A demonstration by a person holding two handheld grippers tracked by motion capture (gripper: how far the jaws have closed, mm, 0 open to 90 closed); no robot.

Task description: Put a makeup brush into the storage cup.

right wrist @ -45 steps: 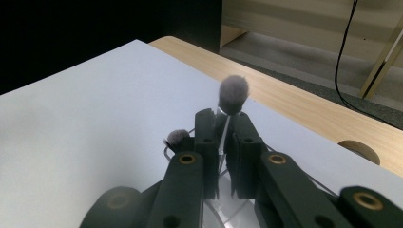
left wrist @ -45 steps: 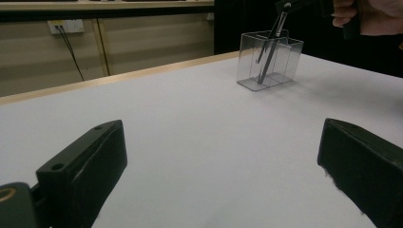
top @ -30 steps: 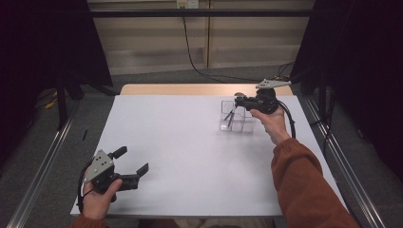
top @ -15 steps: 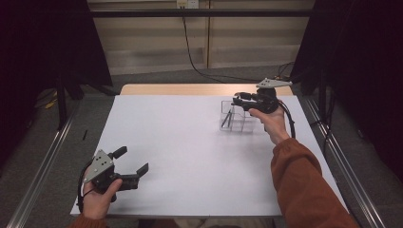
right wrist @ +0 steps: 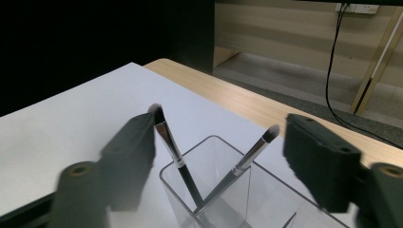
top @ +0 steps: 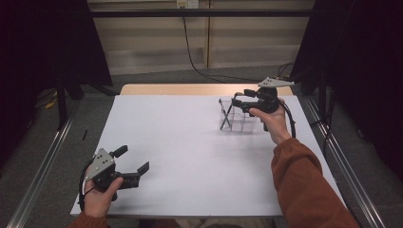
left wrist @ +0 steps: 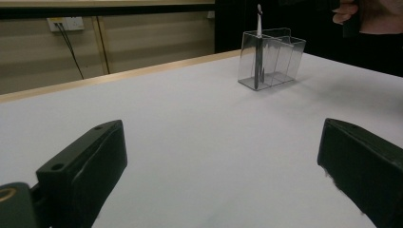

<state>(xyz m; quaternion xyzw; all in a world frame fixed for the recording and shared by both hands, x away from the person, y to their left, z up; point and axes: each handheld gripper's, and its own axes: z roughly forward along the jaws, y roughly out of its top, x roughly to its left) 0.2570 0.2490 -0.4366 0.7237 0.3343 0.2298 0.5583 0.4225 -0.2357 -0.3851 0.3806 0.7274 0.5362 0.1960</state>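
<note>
Resting low at the near left of the white worktop point(top: 190, 156), the left tongs point(top: 135, 164) sit in the person's left hand point(top: 97, 199) with their two black jaws spread wide and only bare white surface between them; the left gripper view shows the same wide gap. A grey three-cornered plate point(top: 101, 160) tops them. Well apart from them, toward the far right of the worktop, stands the clear plastic compartmented holder point(top: 240, 118), upright on the white sheet. Two slim make-up brushes stand in one of its end compartments: a dark-handled brush point(right wrist: 173, 152) that leans one way and a silver-ferruled brush point(right wrist: 247, 159) that leans the other, so that their handles cross low in the compartment and their bristle tips rise above the rim. The right tongs point(right wrist: 218, 156), held in the person's right hand point(top: 271, 118) with an orange-brown sleeve point(top: 304, 185) behind it, hover just above that compartment. Their jaws have just been opening and now stand wide, one on each side of the two brush tips; the dark-handled brush's tip lies close against one jaw, though whether it touches I cannot tell, and neither brush is gripped.
</note>
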